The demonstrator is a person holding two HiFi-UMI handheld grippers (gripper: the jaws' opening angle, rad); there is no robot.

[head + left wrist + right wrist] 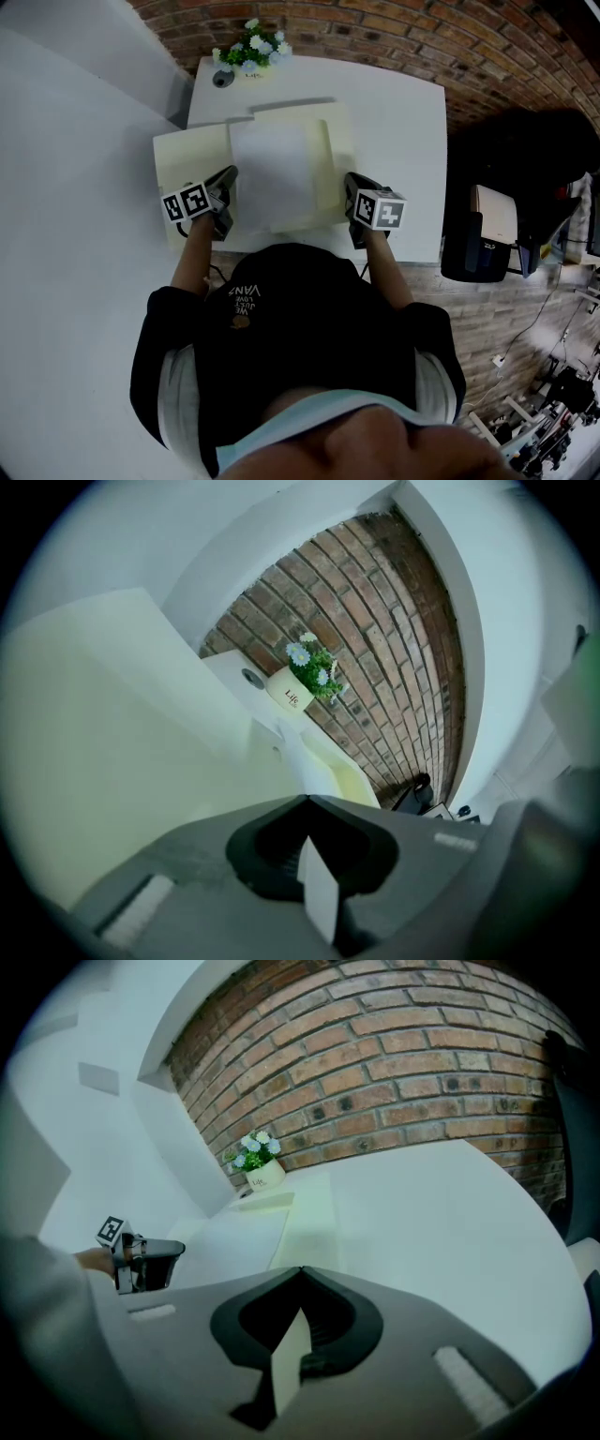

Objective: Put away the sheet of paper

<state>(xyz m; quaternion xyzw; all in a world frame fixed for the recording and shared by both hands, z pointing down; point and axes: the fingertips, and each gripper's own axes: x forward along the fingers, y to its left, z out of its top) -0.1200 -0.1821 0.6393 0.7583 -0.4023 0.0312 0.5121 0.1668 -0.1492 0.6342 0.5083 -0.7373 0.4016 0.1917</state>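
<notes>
A white sheet of paper lies on an open pale yellow folder on the white table. My left gripper is at the sheet's left edge with its jaws shut, and nothing shows beyond their tips. In the left gripper view the left gripper points over the folder. My right gripper is shut by the folder's right edge. In the right gripper view the right gripper faces the sheet, with the left gripper across it.
A small pot of flowers and a round dark object stand at the table's far edge by the brick wall. A dark seat with a bag stands right of the table. A white wall runs along the left.
</notes>
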